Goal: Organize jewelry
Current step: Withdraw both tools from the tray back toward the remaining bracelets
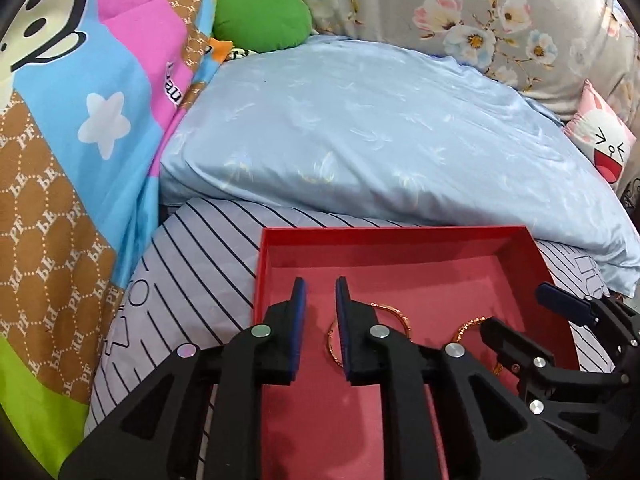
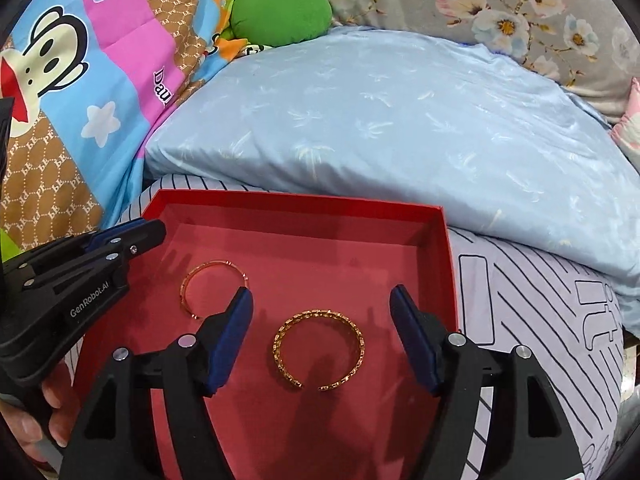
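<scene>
Two gold bangles lie flat on the floor of the red box [image 2: 448, 264], which sits on the striped bed sheet [image 2: 540, 320]. Both are open cuffs.

Right tongs [image 2: 320, 304]: jaws wide apart, nothing pressed. The near bangle [image 2: 319, 350] lies between and slightly below the tips in the right wrist view, at about 6 o'clock from the midpoint and touching neither pad [image 2: 230, 340]. Its gap points toward 6 o'clock, at the camera. It lies flat, so no long axis to speak of; the ring's width fits inside the spread with room on both sides. My read: it is clearly the right hand's piece, the nearer of the two.

Left tongs [image 1: 321, 286]: jaws narrowly parted, a slim gap, nothing in it. The far bangle [image 2: 212, 288] lies at about 10 o'clock from the right tongs. In the left wrist view it sits just behind the right-side finger [image 1: 342, 332] at 4 o'clock of the tips, partly hidden. Left hand nearer to this one.

The two bangles are apart, not touching. Neither touches a box wall.

In the way: the box walls limit a low sideways approach, and the left tongs' body crowds the box's left edge at 9 o'clock in the right wrist view. The two tongs sit close side by side, so I judge clash risk if both go down together.

Around: blue pillow [image 2: 400, 128] at 12 o'clock behind the box, cartoon quilt [image 2: 100, 80] at 10 o'clock, green cushion [image 2: 280, 12] beyond. A thumb and fingers [image 2: 44, 412] show at lower left, holding the left tool.
</scene>
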Tool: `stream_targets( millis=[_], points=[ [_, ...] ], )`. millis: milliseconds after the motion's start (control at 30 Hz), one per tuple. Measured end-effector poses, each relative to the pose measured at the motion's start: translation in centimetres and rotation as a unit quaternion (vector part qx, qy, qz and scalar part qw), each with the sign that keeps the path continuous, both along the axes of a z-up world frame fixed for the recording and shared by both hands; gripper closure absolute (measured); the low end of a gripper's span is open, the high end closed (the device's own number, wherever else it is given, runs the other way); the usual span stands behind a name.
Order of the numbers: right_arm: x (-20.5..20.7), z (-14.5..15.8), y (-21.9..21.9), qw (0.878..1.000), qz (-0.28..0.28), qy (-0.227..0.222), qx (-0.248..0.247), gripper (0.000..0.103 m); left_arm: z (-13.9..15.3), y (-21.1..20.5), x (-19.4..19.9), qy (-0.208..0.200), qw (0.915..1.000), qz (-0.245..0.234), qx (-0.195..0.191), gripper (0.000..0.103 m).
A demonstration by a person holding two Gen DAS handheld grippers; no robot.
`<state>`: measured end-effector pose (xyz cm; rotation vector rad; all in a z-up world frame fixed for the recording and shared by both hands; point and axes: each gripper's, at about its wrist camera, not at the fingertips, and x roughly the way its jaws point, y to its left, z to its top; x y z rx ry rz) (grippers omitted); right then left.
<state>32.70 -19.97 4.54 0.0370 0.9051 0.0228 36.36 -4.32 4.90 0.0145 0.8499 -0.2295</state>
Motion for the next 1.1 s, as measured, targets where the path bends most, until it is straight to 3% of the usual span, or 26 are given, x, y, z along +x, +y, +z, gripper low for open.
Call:
stream_targets(
  millis=[67, 300, 600, 733, 1100],
  points=[
    [-0.3, 0.4, -0.3, 1.0, -0.004, -0.005, -0.003, 0.035, 0.4, 0.0, -0.3, -0.007, 0.9999, 0.004, 0.005, 0.08],
    [-3.8, 2.9, -0.9, 0.999, -0.012, -0.03, -0.011, 0.035, 3.3, 0.2, -4.2, -0.042, 0.9989, 0.001, 0.021, 0.072],
    [-13.7, 4.9, -1.0, 0.997, -0.015, -0.061, -0.033, 0.031, 5.1, 1.4, -13.2, -0.058, 0.9978, -0.01, 0.029, 0.07],
    [-18.7, 4.2, -1.0, 0.997, -0.021, -0.06, -0.032, 0.031, 4.4, 2.3, -17.3, -0.061, 0.9972, -0.002, 0.044, 0.067],
    [-29.1, -0.5, 0.3, 0.999, -0.039, -0.028, -0.025, 0.031, -0.7, 4.8, -26.3, -0.011, 0.9988, 0.028, 0.038, 0.063]
  ],
)
